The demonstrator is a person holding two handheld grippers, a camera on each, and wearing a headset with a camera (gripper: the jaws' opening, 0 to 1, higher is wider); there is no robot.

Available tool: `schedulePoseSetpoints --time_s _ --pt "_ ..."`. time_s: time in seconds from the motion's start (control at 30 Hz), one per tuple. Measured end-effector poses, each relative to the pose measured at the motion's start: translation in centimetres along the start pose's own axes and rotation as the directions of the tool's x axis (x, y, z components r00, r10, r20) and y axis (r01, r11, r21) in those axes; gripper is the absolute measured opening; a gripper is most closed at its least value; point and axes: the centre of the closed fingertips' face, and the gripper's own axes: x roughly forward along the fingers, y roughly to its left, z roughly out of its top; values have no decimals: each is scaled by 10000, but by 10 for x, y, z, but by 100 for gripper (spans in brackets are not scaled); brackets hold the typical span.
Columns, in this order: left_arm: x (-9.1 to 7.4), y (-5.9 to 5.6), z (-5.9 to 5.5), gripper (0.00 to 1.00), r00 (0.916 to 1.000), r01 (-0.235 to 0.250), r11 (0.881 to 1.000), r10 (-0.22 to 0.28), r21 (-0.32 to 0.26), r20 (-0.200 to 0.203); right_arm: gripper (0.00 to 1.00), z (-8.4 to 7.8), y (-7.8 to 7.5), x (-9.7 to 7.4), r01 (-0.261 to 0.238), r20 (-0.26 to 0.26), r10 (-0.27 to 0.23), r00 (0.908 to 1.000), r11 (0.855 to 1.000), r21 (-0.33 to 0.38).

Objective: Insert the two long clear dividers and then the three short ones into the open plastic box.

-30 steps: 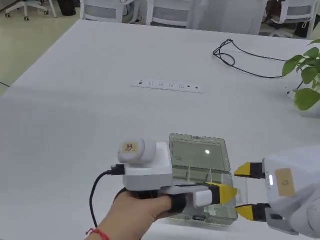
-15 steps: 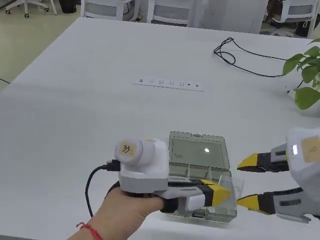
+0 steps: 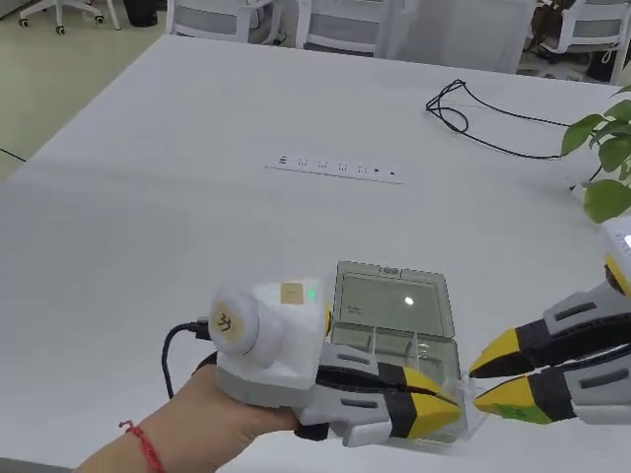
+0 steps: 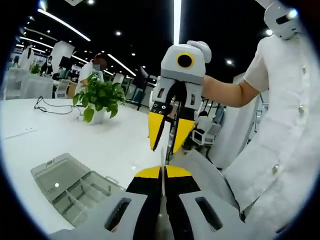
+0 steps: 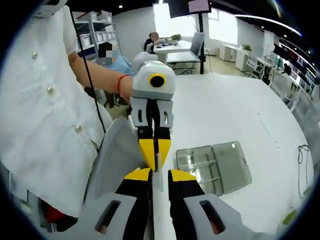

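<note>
The plastic box (image 3: 394, 315) sits on the tabletop (image 3: 148, 227), power strip (image 3: 335, 166) behind it, plant (image 3: 603, 158) far right. Above its near-right corner the left gripper (image 3: 449, 404), divider (image 4: 162, 160) between its fingers (image 3: 424, 386), faces the right gripper (image 3: 485, 382).

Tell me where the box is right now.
In the head view, the box sits open on the table at bottom centre, left claw across its near edge, right claw at its near right corner.

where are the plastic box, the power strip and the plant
plastic box (image 3: 394, 301), head view, open lid
power strip (image 3: 337, 168), head view, middle of top
plant (image 3: 608, 199), head view, lower leaf
</note>
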Motion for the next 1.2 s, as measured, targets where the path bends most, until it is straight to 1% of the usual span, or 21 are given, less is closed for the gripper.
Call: schedulePoseSetpoints --time_s 0.13,0.17,0.3,0.33,0.47,0.7,0.83,1.2 --pt "-1 -7 2 0 9993 382 9991 -382 208 -4 10 1 8 1 -446 64 445 9990 9990 98" --pt "-2 -10 3 0 9988 485 9983 -486 329 11 9 0 7 1 -522 61 521 9986 9985 137" --pt "-2 -13 3 0 9981 614 9972 -612 429 -65 8 1 12 3 -814 107 812 9966 9965 204" --pt "-3 -15 4 0 9979 642 9969 -641 451 -48 7 2 14 3 -922 137 919 9957 9955 230" --pt "-4 -17 4 0 9976 686 9965 -686 486 -16 4 3 17 5 -1104 152 1101 9938 9936 233" --pt "-6 -19 3 0 9980 633 9967 -633 502 -11 3 4 21 7 -1391 220 1384 9901 9897 346" --pt "-7 -19 1 0 9985 550 9970 -548 536 -44 3 4 21 9 -1430 193 1425 9896 9893 303" --pt "-9 -14 -2 0 9996 269 9981 -266 551 -67 3 2 17 10 -1268 154 1264 9919 9915 284"
